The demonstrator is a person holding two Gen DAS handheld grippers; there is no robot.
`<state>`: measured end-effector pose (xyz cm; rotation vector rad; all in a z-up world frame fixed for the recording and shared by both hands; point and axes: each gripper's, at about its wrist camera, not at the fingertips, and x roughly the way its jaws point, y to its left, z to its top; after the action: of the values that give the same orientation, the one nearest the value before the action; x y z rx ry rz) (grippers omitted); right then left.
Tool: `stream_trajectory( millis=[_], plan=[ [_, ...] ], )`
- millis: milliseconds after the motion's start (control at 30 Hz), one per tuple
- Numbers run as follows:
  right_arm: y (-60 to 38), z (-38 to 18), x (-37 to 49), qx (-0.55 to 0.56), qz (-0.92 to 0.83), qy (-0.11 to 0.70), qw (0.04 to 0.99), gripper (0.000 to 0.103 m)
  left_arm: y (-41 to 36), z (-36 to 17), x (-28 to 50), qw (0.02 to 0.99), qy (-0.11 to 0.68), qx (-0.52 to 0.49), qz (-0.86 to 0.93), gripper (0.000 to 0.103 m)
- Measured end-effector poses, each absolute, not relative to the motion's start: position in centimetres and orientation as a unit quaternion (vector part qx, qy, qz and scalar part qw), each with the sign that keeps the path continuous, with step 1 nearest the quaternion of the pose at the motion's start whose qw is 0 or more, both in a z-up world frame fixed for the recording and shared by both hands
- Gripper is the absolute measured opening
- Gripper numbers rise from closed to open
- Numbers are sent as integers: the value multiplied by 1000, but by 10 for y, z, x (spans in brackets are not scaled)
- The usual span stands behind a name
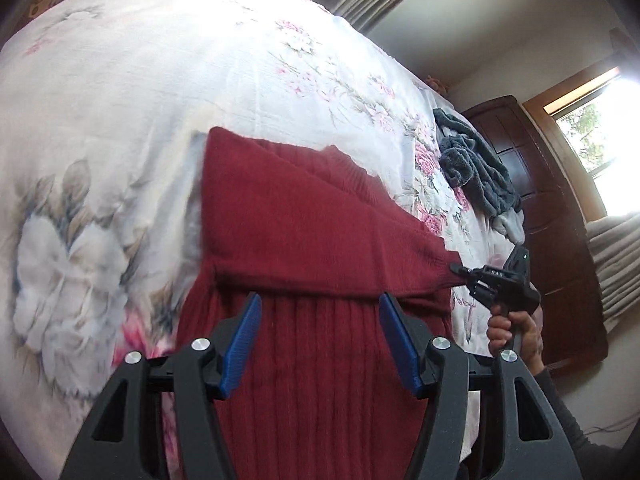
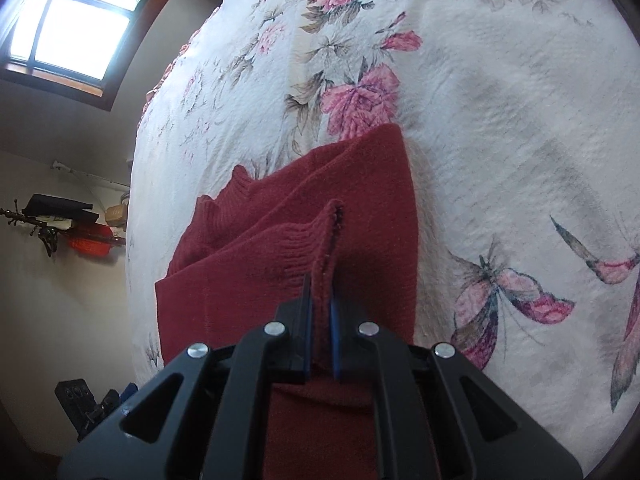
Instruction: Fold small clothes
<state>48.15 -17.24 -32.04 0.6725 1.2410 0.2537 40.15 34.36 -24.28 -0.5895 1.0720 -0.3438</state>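
Now | left gripper [image 1: 320,320] apart over red sweater [image 1: 304,216] | right gripper [image 2: 320,292] clamped on sleeve cuff [image 2: 324,240]

You have a floral bedspread [image 1: 140,100] across the bed, a grey fleece heap [image 1: 476,168] near its far edge, a dark wooden door [image 1: 532,184] and a bright window [image 2: 76,28] beyond.

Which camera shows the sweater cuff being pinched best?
The right wrist view: the right gripper is shut on the ribbed cuff up close. The left wrist view shows that cuff small, at the sleeve's far end.
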Motion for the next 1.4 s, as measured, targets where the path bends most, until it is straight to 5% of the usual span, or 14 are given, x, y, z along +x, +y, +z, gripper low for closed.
stream_trajectory(
  millis=[267, 467, 500, 633, 667, 767, 867, 900, 1200, 1300, 1367, 1400],
  plan=[
    [-207, -304, 479, 342, 156, 510, 774, 11, 358, -269, 500, 781, 511, -319, -166, 61],
    [-188, -333, 494, 324, 181, 551, 747, 11, 351, -326, 542, 755, 557, -314, -143, 61],
    [-188, -341, 496, 321, 172, 558, 746, 4, 351, -340, 544, 751, 571, -306, -131, 59],
    [-196, -349, 493, 333, 156, 556, 746, 0, 355, -338, 539, 752, 574, -300, -118, 51],
    [-196, -343, 491, 335, 165, 549, 747, 7, 354, -326, 533, 758, 565, -297, -134, 51],
    [-189, -326, 478, 342, 207, 538, 742, 8, 340, -298, 507, 759, 549, -285, -203, 51],
    [-179, -338, 472, 316, 197, 559, 741, 7, 323, -311, 489, 742, 577, -259, -222, 51],
    [-177, -350, 472, 314, 184, 570, 736, 0, 319, -324, 486, 739, 595, -238, -206, 51],
    [-163, -341, 438, 331, 207, 570, 723, 9, 314, -334, 459, 741, 603, -220, -198, 52],
    [-155, -370, 423, 317, 178, 599, 714, 1, 319, -338, 450, 738, 606, -239, -179, 49],
    [-160, -359, 413, 337, 171, 592, 711, 13, 319, -315, 435, 738, 598, -253, -185, 53],
    [-160, -350, 405, 338, 175, 589, 713, 33, 320, -304, 422, 741, 589, -257, -196, 57]
  ],
)
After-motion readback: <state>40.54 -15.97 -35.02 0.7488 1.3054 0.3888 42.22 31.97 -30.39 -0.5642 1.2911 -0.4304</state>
